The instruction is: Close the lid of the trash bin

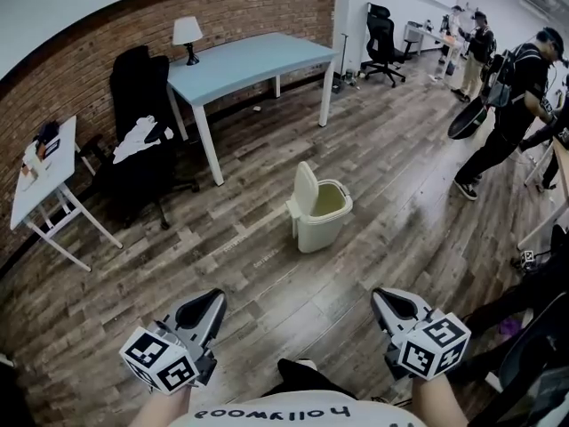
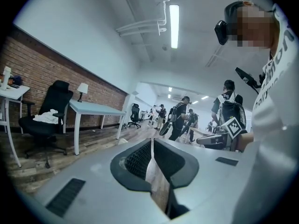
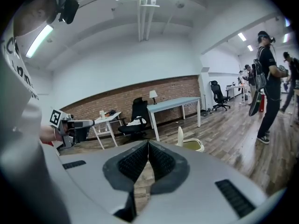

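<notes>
Both grippers are held low, close to the body. The left gripper [image 1: 210, 302] has its fingers [image 2: 135, 160] pressed together with nothing between them, and the right gripper [image 1: 392, 300] has its fingers [image 3: 161, 163] the same way. Out ahead on the wood floor [image 1: 267, 265] sits the cream trash bin [image 1: 322, 216], well apart from both grippers, with its lid [image 1: 305, 189] standing upright and open. Behind it there's a light blue desk [image 1: 253, 56] with a lamp [image 1: 187, 36] on it, against the brick wall [image 1: 231, 12]. A person [image 1: 511, 105] stands off to the right.
</notes>
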`<action>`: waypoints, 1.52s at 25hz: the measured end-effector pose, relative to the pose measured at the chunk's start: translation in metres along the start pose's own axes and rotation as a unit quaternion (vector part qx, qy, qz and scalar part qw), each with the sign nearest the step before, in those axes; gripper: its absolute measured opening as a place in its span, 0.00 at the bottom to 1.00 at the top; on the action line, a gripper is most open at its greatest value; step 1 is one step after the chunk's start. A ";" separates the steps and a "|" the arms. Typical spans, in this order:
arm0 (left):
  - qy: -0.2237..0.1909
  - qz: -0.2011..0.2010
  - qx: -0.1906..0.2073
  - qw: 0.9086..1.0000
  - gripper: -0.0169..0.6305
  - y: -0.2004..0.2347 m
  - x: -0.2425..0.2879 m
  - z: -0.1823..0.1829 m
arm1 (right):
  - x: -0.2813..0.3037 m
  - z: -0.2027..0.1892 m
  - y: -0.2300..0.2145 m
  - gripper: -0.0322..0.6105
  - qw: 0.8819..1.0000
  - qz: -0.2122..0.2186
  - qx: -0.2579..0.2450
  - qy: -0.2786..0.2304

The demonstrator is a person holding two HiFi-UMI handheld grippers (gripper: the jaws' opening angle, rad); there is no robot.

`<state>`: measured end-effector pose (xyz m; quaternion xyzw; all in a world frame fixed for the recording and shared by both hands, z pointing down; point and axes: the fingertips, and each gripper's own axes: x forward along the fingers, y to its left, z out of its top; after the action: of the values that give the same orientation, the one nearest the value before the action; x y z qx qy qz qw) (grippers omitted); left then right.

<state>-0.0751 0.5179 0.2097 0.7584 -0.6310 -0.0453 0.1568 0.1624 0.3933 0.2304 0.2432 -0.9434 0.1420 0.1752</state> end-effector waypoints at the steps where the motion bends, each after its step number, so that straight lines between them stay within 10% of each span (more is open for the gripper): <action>1: -0.001 0.002 0.001 1.000 0.06 0.000 0.008 0.001 | 0.002 0.002 -0.009 0.06 1.000 -0.001 -0.005 0.001; 19: 0.017 -0.033 0.009 0.999 0.06 -0.030 0.130 -0.003 | 0.025 0.009 -0.095 0.06 1.000 0.006 -0.013 0.025; 38: 0.034 -0.042 -0.011 0.998 0.06 0.049 0.201 0.009 | 0.107 0.038 -0.141 0.06 0.999 -0.006 -0.001 0.047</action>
<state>-0.0840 0.3137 0.2417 0.7838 -0.5920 -0.0332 0.1846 0.1368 0.2178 0.2649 0.2423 -0.9327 0.1512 0.2203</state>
